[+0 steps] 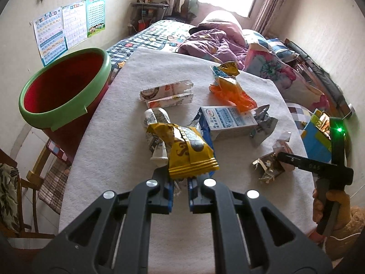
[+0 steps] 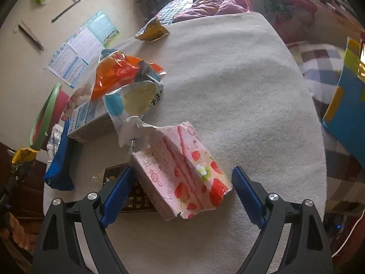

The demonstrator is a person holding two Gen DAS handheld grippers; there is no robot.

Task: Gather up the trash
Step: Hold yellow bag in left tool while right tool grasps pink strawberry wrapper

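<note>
Yellow wrapper (image 1: 191, 153) pinched upright; pink strawberry carton (image 2: 182, 171) lying tilted.

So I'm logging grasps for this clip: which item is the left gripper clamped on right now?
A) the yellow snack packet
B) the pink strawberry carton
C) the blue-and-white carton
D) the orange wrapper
A: in the left wrist view the left gripper has its blue pads closed on the crimped edge of the yellow snack packet, while the orange wrapper and blue-and-white carton lie apart on the white cloth.

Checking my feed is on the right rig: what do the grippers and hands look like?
Both grippers, left gripper and right gripper, have black angular arms with triangular cutouts, silver round bolts and ribbed blue pads. The right unit shows a green light; the hand wears a tan fuzzy sleeve.
</note>
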